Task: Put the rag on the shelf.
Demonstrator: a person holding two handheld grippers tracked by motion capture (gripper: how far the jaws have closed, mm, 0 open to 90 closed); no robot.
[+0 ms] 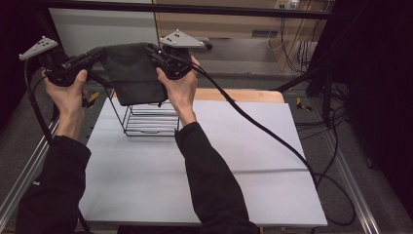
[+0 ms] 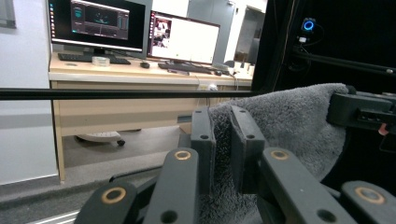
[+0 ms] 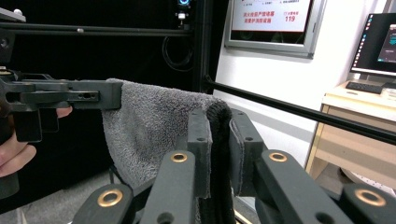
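A dark grey towel (image 1: 134, 73) hangs stretched between my two grippers, above a black wire rack (image 1: 148, 119) at the far left of the white table. My left gripper (image 1: 100, 54) is shut on the towel's left top corner, and my right gripper (image 1: 152, 51) is shut on its right top corner. In the left gripper view the towel (image 2: 289, 121) is pinched between the two black jaws, with the other gripper at the right edge. In the right gripper view the towel (image 3: 154, 126) runs from my jaws to the left gripper (image 3: 100, 95) farther off.
The white table (image 1: 243, 161) spreads out to the right of and in front of the rack. A black cable (image 1: 263, 131) trails from the right gripper across the table to the right. A black frame bar (image 1: 195, 9) crosses the back, with a wooden desk behind.
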